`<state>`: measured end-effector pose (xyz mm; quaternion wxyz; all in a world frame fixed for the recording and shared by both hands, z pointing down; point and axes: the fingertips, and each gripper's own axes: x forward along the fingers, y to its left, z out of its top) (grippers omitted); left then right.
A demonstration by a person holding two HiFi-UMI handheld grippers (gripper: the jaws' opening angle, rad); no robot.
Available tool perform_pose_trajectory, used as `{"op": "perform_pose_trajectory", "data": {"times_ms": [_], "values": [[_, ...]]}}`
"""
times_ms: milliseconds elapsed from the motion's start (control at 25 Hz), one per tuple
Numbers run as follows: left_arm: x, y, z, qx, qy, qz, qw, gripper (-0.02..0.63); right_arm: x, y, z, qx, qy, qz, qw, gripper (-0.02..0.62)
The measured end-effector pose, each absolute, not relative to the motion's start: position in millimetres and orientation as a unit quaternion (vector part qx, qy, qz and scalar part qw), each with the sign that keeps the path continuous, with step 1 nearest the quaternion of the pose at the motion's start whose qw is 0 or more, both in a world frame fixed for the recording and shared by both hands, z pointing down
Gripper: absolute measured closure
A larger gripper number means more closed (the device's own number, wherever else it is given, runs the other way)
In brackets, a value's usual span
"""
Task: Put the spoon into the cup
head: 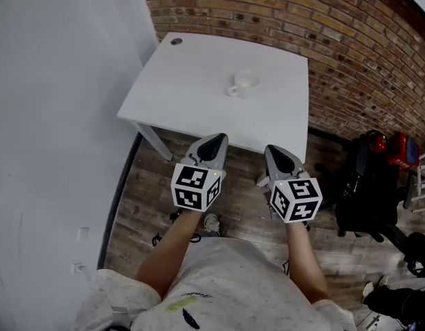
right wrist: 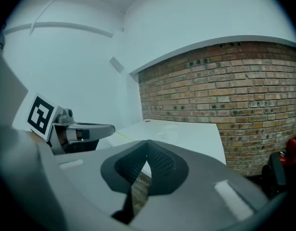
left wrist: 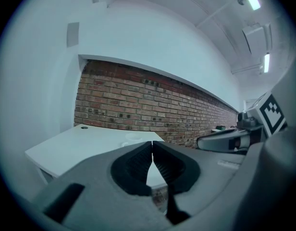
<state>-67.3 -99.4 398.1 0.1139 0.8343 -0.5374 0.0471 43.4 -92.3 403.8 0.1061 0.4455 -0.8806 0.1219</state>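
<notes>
While both grippers hang short of the table (head: pixel 192 81), above the wooden floor (head: pixel 147 198), no step of the task has begun.

Left gripper (left wrist: pixel 152 144): jaws pressed together at the tips, nothing between them. Right gripper (right wrist: pixel 147 144): jaws likewise closed tip to tip, empty.

Cup (head: pixel 244 84): white, upright, mouth open upward. It stands right of the table's middle, handle turned to the person's left, well apart from both grippers. The brick wall (head: pixel 281 19) lies behind it.

Spoon: not seen in any view. It may lie flat and pale against the white top, or sit outside the frames; which of the two cannot be told.

Step in hand, as judged: reach forward and find the spoon. To do it well, one gripper should open its jaws before nearing the table, since closed tips cannot take a thin handle. It should grip the handle across its narrow width, near the middle, so that the bowl does not swing.

The other gripper can wait just beside the cup, ready to steady it, because a light cup may slide or tip when the spoon goes in. The spoon should enter the cup from straight above, bowl first.
</notes>
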Motion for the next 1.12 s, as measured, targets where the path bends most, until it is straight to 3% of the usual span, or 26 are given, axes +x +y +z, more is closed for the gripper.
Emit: {"op": "perform_pose_trajectory", "data": {"times_ms": [1120], "values": [[-135, -222, 394, 0.865, -0.487, 0.03, 0.116, 0.601, -21, -201, 400, 0.502, -0.85, 0.119, 0.11, 0.584]]}}
